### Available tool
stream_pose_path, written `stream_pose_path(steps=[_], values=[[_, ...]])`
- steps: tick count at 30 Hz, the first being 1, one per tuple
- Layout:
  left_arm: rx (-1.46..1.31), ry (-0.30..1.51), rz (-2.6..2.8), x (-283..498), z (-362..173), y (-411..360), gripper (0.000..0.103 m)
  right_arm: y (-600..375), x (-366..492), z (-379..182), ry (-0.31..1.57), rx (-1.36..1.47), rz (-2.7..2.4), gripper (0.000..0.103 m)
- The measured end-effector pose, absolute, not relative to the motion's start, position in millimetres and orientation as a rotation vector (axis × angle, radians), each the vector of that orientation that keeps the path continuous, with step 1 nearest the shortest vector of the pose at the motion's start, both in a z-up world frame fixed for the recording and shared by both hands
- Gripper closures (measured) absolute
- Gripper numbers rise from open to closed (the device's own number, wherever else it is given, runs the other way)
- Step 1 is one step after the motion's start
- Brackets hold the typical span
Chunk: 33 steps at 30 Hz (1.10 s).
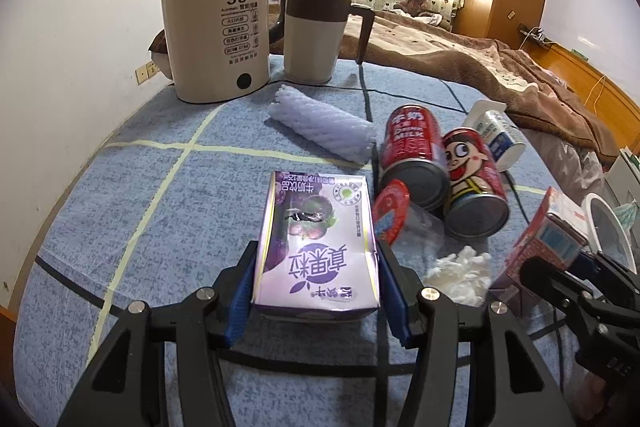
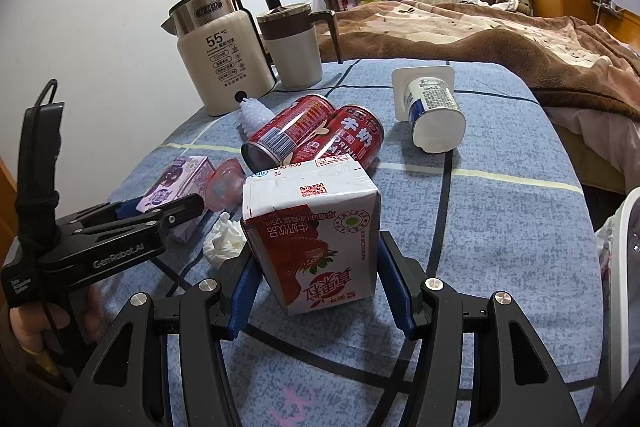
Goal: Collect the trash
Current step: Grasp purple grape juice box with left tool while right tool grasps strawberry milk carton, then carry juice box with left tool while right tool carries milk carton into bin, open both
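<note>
My left gripper (image 1: 318, 291) is shut on a purple milk carton (image 1: 316, 247) that rests on the blue tablecloth. My right gripper (image 2: 316, 291) is shut on a red strawberry milk carton (image 2: 316, 231), tilted and lifted a little. The red carton also shows in the left wrist view (image 1: 544, 247). Two red milk cans (image 1: 416, 155) (image 1: 472, 183) lie side by side beyond the cartons. A white yoghurt cup (image 2: 432, 107) lies on its side. A crumpled tissue (image 1: 460, 275), a clear cup with red lid (image 1: 394, 211) and a white foam net (image 1: 320, 125) lie nearby.
An electric kettle (image 1: 218, 27) and a beige mug with lid (image 1: 316, 35) stand at the table's far edge by the wall. A white bin rim (image 2: 624, 267) is at the right. A bed with a brown blanket (image 2: 480, 35) lies behind the table.
</note>
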<state>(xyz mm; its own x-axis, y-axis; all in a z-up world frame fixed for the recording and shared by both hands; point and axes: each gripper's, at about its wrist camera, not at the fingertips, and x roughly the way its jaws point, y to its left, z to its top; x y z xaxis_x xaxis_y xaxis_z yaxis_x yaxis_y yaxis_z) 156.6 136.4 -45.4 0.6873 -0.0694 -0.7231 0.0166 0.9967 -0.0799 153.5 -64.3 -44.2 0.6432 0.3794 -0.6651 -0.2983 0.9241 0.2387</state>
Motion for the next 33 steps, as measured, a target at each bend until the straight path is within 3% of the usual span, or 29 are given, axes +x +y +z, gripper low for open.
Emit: stream_pose_path(steps=[33], values=[[0.004, 0.682, -0.216, 110.0, 8.3, 43.4, 0.045, -152.5, 114.0, -12.7, 0.693, 0.188, 0.258, 0.047]])
